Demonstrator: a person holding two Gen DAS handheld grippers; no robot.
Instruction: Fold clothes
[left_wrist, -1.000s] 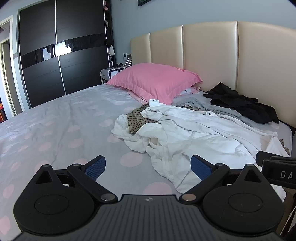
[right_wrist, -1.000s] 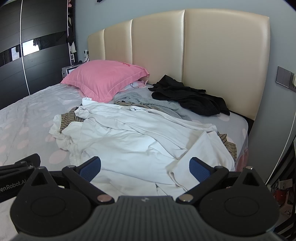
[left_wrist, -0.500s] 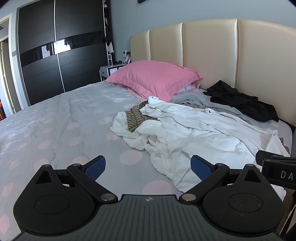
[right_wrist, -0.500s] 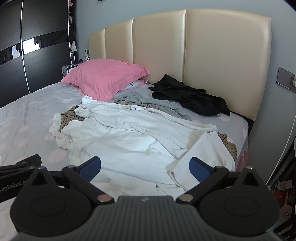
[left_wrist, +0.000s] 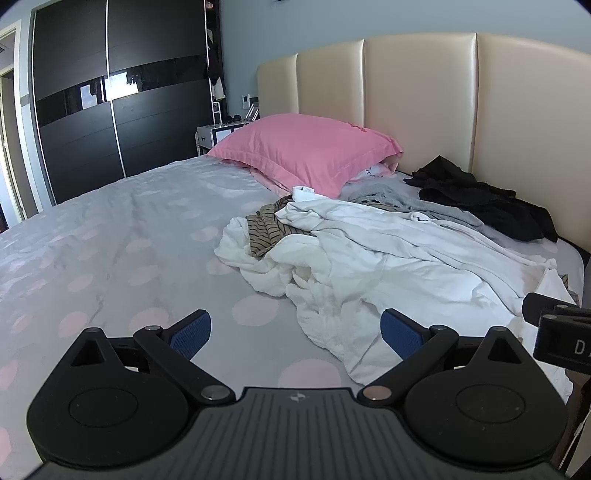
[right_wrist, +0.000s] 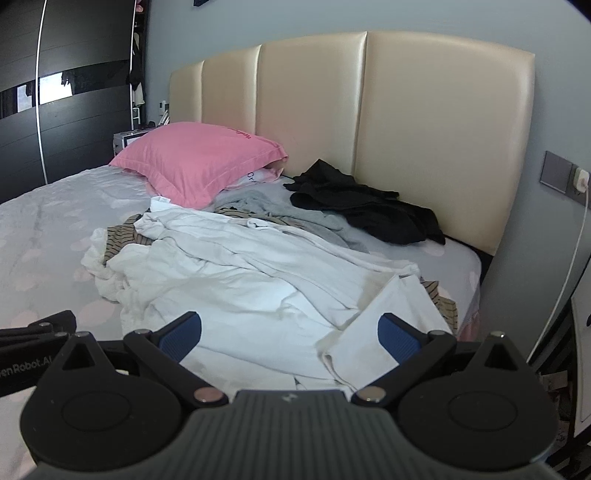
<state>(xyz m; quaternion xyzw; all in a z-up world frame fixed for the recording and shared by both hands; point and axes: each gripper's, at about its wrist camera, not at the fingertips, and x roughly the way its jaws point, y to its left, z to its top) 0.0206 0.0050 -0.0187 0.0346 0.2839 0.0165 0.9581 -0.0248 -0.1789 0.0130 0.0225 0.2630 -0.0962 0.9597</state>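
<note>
Ahead, rumpled white garment (right_wrist: 258, 280) on bed (left_wrist: 110, 240), both tongs gaping above it

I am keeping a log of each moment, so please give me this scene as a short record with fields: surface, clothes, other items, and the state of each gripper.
surface: bed with grey, pink-dotted sheet
clothes: white garment crumpled on top; striped garment partly under it; grey garment and black garment near the headboard
other items: pink pillow
left gripper: open, holds nothing
right gripper: open, above the white garment
folding: not started
</note>
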